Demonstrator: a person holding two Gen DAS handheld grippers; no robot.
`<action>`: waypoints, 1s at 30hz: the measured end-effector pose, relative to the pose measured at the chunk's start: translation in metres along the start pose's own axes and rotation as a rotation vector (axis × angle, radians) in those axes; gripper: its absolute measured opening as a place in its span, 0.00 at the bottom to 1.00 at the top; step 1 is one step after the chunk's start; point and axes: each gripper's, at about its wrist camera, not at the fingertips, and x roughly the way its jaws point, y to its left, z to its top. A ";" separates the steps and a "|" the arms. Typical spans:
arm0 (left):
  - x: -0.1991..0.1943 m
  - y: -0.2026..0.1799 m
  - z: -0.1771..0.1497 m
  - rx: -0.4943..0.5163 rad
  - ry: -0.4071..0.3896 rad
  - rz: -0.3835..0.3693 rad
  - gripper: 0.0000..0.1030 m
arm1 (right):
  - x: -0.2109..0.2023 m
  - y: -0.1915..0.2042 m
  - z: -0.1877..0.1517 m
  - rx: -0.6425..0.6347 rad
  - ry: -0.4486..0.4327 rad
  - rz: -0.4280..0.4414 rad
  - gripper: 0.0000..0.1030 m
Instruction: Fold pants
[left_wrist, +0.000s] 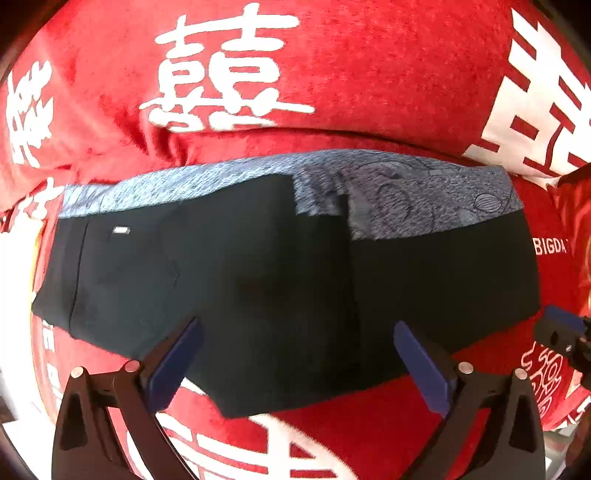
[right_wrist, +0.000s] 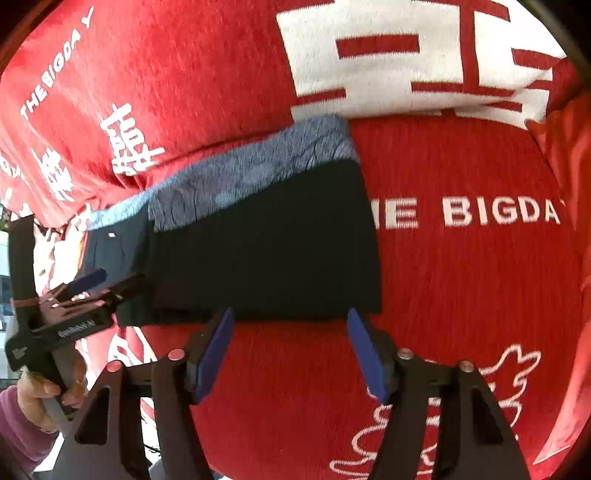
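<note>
Pants, black with a grey patterned lining turned out along the far edge, were recorded lying flat on a red blanket printed with white characters. The carrying surface beneath the blanket could not be identified. The garment appeared already doubled into a broad band, its long axis running left to right across both wrist views.

Left gripper: fingers were held wide apart, nothing gripped; the near edge of the pants was seen between and just ahead of the blue pads, at about the middle of the band.

Right gripper: fingers likewise spread wide and empty; the near edge was found just beyond the fingertips, toward the garment's right end, whose straight side edge lay a little to the right of the right-hand finger.

Relation noted: the pants lay directly forward of both sets of fingers, the long axis crosswise to them. The right gripper was judged nearer the right end, the left nearer the centre. A further fold was judged likely to be taken end over end along that axis.
</note>
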 end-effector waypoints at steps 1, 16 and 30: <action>0.001 0.005 -0.002 -0.015 0.001 -0.002 1.00 | 0.002 0.003 -0.003 0.001 0.008 -0.006 0.72; -0.001 0.119 -0.037 -0.081 0.089 -0.022 1.00 | 0.026 0.127 -0.027 -0.075 0.044 -0.071 0.77; 0.005 0.215 -0.056 -0.241 0.087 -0.054 1.00 | 0.077 0.244 -0.020 -0.255 0.128 -0.094 0.77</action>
